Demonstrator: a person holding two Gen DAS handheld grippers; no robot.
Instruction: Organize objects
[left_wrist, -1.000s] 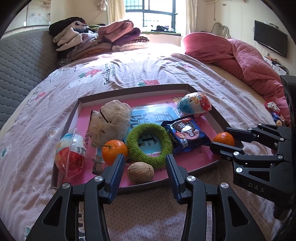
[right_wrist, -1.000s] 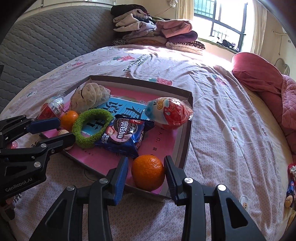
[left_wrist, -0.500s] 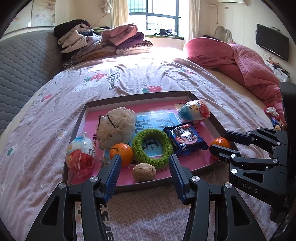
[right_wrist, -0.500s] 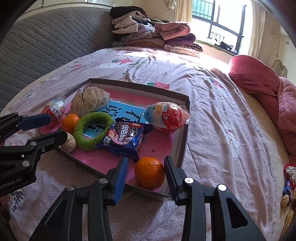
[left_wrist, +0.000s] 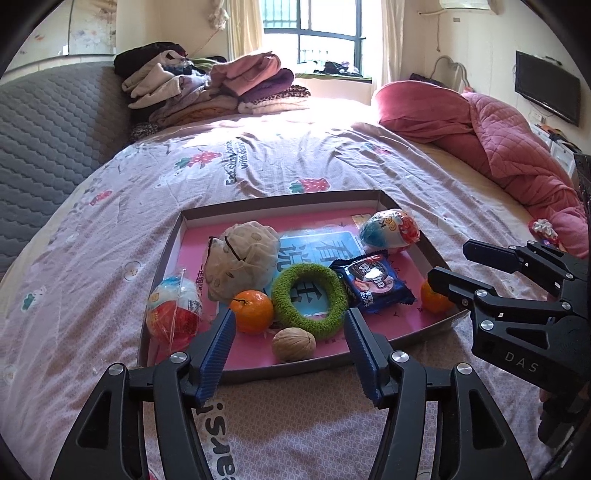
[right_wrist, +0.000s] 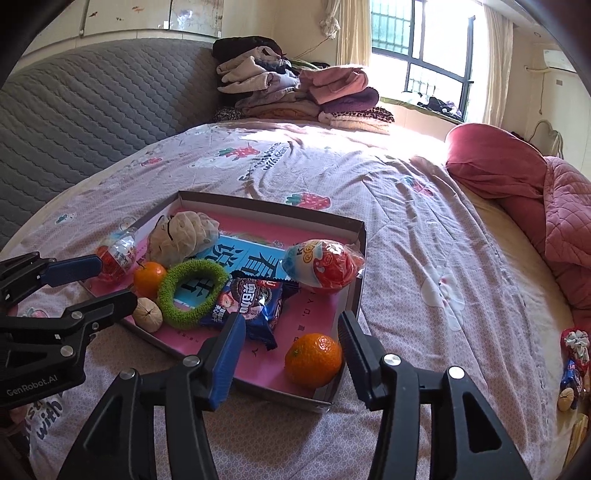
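Observation:
A shallow pink-lined box (left_wrist: 177, 236) (right_wrist: 360, 266) lies on the bed. In it are a walnut (left_wrist: 293, 344), two oranges (left_wrist: 252, 311) (right_wrist: 313, 360), a green fuzzy ring (left_wrist: 309, 300), a blue cookie pack (left_wrist: 371, 283), a beige pouch (left_wrist: 242, 254) and two wrapped toy eggs (left_wrist: 173, 308) (right_wrist: 323, 266). My left gripper (left_wrist: 288, 347) is open and empty, hanging at the box's near edge by the walnut. My right gripper (right_wrist: 291, 349) is open and empty, just behind the orange in the box's near right corner.
The bed has a pink patterned sheet (left_wrist: 258, 166). Folded clothes (left_wrist: 207, 88) are stacked at the far side by a grey quilted headboard (left_wrist: 48, 133). A red quilt (left_wrist: 498, 147) lies at the right. Small wrapped items (right_wrist: 574, 354) lie on the bed's right edge.
Both grippers have pulled back and up from the box. The right gripper has opened wider and released the orange, which now rests in the box corner.

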